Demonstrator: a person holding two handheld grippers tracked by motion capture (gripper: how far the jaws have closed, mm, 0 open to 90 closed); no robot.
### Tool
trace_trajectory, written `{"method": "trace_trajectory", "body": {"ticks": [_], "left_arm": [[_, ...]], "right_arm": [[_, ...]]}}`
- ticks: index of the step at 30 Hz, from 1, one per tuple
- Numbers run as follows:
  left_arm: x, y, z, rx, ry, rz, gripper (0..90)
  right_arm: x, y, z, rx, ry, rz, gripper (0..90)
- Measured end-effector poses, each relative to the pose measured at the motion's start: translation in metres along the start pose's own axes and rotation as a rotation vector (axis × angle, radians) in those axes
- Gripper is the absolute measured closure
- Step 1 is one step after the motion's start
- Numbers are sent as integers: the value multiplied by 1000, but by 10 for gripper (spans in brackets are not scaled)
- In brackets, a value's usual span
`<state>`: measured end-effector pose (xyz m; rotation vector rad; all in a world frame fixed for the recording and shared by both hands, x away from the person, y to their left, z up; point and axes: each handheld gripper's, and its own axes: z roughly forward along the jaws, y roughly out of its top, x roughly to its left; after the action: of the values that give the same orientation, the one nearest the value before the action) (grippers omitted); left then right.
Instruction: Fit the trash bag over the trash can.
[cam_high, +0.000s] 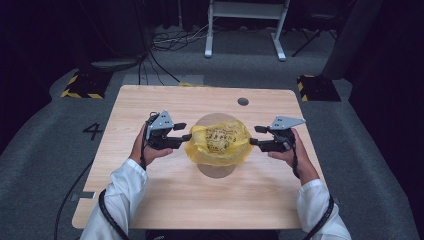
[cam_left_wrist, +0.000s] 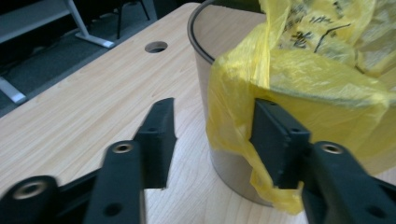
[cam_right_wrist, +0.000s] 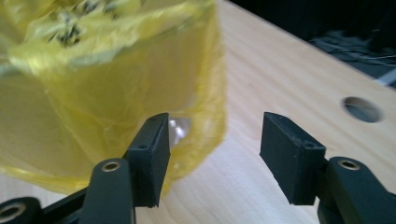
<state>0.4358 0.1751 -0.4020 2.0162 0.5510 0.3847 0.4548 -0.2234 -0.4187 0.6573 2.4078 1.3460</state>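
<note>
both tongs, left (cam_high: 182, 132) and right (cam_high: 256, 135), released beside a yellow bag (cam_high: 218, 142) draped over a bin (cam_left_wrist: 224, 154) on the worktop (cam_high: 150, 200); loose film could slip off the rim.

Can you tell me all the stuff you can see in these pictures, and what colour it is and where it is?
bin: one, tan with a dark rim, round, standing at the middle of the table.
plastic bag: one, yellow with black print, draped over the bin's rim and hanging down its sides.
table: one, light wood, with a round hole near its far edge.
floor: grey carpet around the table, with black cables behind it.
white frame: one, on the floor beyond the table.
left gripper: one, black, left of the bin, fingers open, one touching the bag.
right gripper: one, black, right of the bin, fingers open beside the bag.
sleeves: two, white, at the near edge.
</note>
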Motion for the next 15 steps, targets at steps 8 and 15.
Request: {"method": "trace_trajectory", "body": {"ticks": [8,15], "left_arm": [[5,4,4,-18,35,32,894],[16,2,24,31,78,-35,900]], "right_arm": [[7,0,19,23,14,-52,804],[8,-4,31,7,1,-46,900]]}}
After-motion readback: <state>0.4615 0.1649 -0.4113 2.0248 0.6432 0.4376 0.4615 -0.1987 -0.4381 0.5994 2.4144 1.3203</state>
